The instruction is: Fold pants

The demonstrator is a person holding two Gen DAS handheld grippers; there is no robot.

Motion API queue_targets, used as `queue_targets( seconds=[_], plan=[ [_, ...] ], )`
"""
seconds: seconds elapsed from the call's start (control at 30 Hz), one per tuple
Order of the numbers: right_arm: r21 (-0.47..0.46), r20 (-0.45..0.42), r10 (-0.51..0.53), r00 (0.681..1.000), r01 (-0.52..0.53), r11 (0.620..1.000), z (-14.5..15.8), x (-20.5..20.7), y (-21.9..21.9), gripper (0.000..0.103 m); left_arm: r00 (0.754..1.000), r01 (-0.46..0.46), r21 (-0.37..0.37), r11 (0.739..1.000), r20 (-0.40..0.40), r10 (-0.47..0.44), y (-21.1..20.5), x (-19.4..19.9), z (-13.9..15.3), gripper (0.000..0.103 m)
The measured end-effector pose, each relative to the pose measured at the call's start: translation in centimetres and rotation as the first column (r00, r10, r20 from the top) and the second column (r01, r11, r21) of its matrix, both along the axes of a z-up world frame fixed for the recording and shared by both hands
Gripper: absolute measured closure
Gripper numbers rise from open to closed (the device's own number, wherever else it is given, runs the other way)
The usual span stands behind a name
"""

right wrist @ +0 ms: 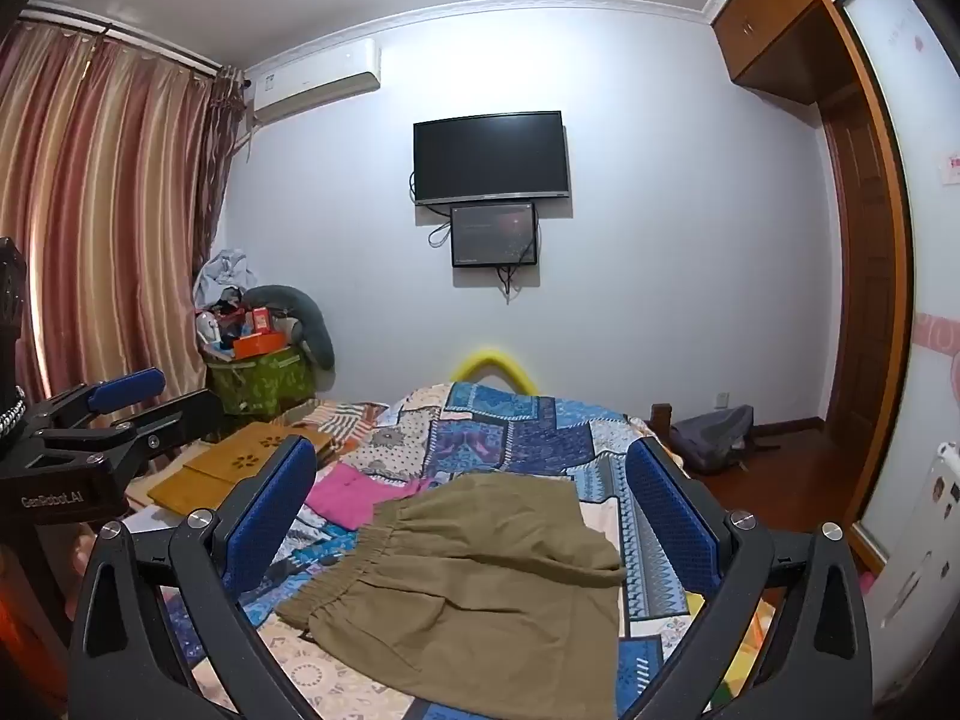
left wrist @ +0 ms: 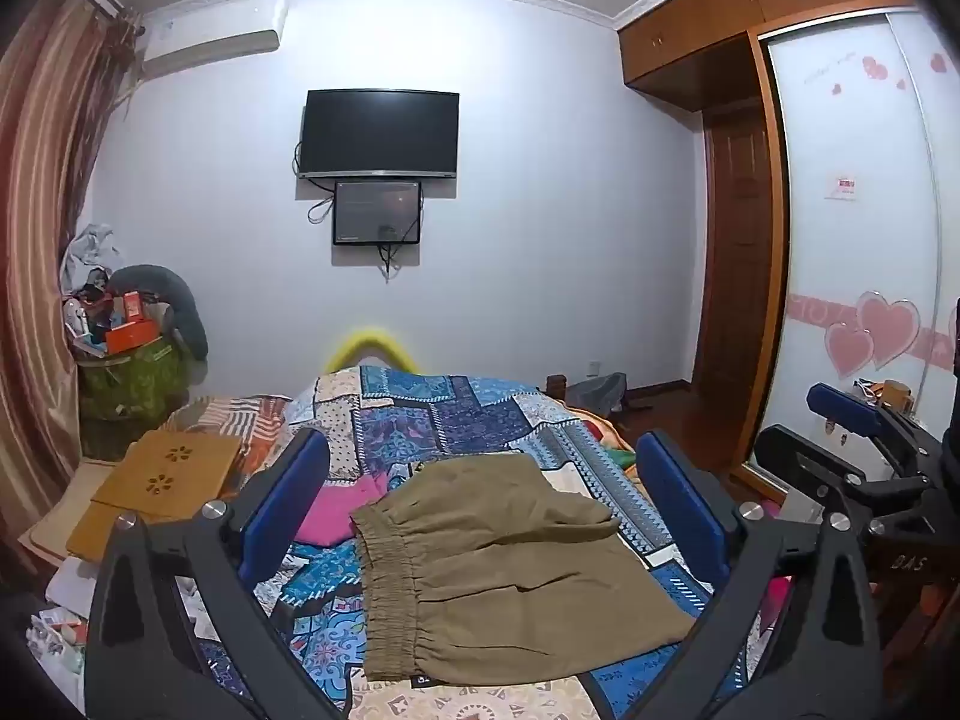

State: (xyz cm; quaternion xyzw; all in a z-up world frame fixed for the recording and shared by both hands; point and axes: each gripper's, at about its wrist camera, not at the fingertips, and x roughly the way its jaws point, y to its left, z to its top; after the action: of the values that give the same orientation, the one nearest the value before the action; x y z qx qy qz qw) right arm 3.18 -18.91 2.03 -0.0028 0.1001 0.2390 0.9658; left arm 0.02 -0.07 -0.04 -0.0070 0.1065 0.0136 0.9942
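Blue-padded fingers (left wrist: 294, 504) of the left gripper (left wrist: 486, 510) fill the bottom of its own view, spread wide and released, with nothing pressed between them. Between and beyond them lie the pants (left wrist: 510, 558), an olive-brown pair with a gathered elastic waistband (left wrist: 390, 600), spread flat on the patchwork bedspread (left wrist: 444, 420) of the bed. In the left wrist view the waistband runs along the pants' left edge, and the legs stretch away to the right.

From the right wrist view, the right gripper (right wrist: 480, 516) is likewise released, its jaws fully apart above the bed (neither pad touches the cloth). Just beside the pants, on their far left, a pink garment (right wrist: 360, 495) lies on the bedspread. Farther left sit two flat wooden boards (right wrist: 240, 462) with flower-shaped cutouts.

Each gripper shows at the edge of the other's view: the right one at the right edge of the left wrist view, the left one at the left edge of the right wrist view. On the far wall hangs a dark television (right wrist: 491, 157) with a smaller screen (right wrist: 493, 235) below it.
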Motion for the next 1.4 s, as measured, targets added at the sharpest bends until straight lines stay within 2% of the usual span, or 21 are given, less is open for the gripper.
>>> queue_targets(
  seconds=[0.1,0.17,0.27,1.4],
  plan=[
    [-0.004,-0.001,0.001,1.000,-0.001,1.000,0.01,0.04,0.03,0.000,1.000,0.009,0.015,1.000,-0.013,-0.009,-0.61,0.39,-0.18,0.000],
    [-0.005,-0.002,0.000,1.000,0.000,1.000,0.01,0.05,0.03,0.000,1.000,0.014,-0.018,1.000,-0.017,-0.014,0.07,0.61,-0.24,0.000],
    [-0.005,-0.002,0.000,1.000,0.000,1.000,0.02,0.08,0.04,0.000,1.000,0.010,-0.025,1.000,-0.010,-0.011,0.38,0.49,-0.39,0.000],
    [-0.006,-0.018,-0.018,1.000,0.017,1.000,0.11,0.23,-0.26,0.000,1.000,0.018,-0.002,1.000,-0.013,-0.018,-0.30,0.73,-0.47,0.000]
  ],
)
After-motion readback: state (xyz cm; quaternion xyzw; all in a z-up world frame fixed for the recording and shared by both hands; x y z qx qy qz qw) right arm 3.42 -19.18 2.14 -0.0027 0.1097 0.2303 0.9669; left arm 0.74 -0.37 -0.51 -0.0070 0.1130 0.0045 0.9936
